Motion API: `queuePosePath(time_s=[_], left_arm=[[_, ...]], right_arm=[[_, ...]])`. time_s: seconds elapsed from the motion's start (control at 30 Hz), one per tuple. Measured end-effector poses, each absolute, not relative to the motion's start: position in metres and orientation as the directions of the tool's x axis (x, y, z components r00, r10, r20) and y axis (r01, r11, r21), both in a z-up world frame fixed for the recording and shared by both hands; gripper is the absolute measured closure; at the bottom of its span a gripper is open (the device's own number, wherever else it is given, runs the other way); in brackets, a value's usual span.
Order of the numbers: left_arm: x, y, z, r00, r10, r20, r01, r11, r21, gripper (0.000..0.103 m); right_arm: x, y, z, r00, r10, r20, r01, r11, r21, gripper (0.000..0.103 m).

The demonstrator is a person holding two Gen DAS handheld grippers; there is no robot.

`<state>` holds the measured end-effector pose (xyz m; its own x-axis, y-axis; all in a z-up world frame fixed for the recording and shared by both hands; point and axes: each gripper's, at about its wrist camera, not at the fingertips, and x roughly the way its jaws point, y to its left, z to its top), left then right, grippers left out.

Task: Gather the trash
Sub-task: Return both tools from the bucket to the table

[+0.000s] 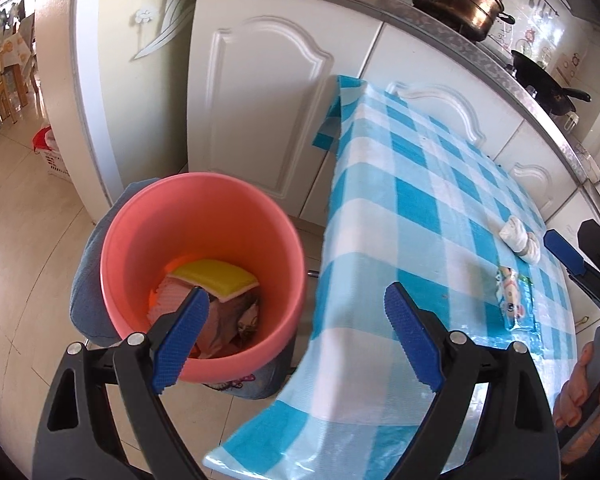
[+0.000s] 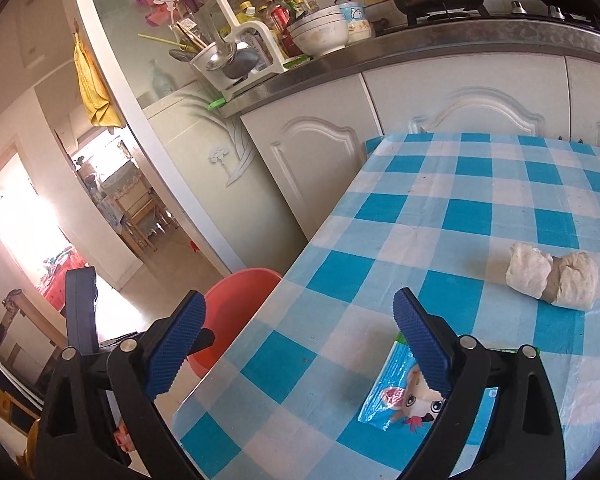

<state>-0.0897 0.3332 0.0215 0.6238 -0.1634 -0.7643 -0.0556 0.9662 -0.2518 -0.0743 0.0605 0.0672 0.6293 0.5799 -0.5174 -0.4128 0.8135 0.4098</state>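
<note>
Kitchen, checked tabletop [image 2: 440,208] | my right gripper [image 2: 300,344] wide, empty, over flat wrapper [image 2: 400,400]: pads may skid off | left gripper [image 1: 296,336] wide above pink bin [image 1: 148,216] | wadded tissue [image 2: 552,278] beyond, could roll.

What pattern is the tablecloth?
Blue-and-white checks on the tablecloth, clearest in the right wrist view.
</note>
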Motion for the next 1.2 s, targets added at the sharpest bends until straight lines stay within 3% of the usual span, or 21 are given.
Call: queuePosePath(time_s=[1.2], left_arm=[[-0.099, 0.185, 0.033, 0.524, -0.240, -0.817, 0.174, 0.969, -0.173, 0.013]], right_arm=[[-0.071, -0.082, 0.047, 0.727, 0.525, -0.444, -0.251, 0.804, 0.540, 0.009]])
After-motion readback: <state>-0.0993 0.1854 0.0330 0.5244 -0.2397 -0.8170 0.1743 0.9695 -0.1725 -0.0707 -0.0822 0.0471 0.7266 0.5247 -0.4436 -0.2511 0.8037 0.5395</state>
